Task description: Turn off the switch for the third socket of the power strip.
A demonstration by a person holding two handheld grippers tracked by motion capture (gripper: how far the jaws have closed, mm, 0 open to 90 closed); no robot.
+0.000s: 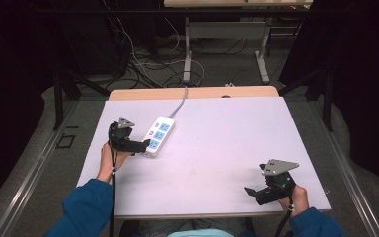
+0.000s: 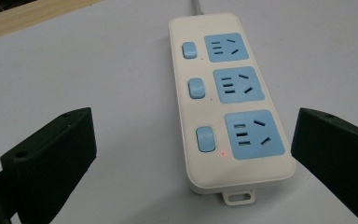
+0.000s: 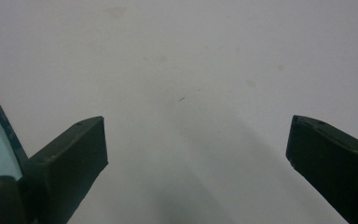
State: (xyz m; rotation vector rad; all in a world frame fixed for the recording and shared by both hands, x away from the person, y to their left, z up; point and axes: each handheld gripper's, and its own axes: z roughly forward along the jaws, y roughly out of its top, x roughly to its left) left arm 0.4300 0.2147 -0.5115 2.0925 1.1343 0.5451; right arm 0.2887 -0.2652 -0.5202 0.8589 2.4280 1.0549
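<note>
The counter (image 1: 217,143) in front of me is covered by a pale lilac sheet, with a strip of bare wood along its far edge. On its left half, toward the far side, lies the power strip (image 1: 158,136) — a white, rounded bar set at a slant, its grey cord (image 1: 178,105) running off over the far edge.

Through the left gripper view the power strip (image 2: 228,107) sits flat on the sheet, reaching away from me between my two black jaws without touching either. It carries three light-blue socket panels in a row along one side, each with both two-slot and three-slot openings, and three light-blue rounded buttons along the other side, one beside each socket. The nearest button (image 2: 205,139) bears a faint power mark, and just below it a tiny red light (image 2: 223,153) glows. A small white hanging tab (image 2: 238,196) sticks out of the near end.

My left gripper (image 1: 145,146) hovers right at that near end, jaws spread wide apart and holding nothing. My right gripper (image 1: 250,191) is well apart from the strip, near the counter's front right corner — its jaws also stand wide apart over bare sheet.
</note>
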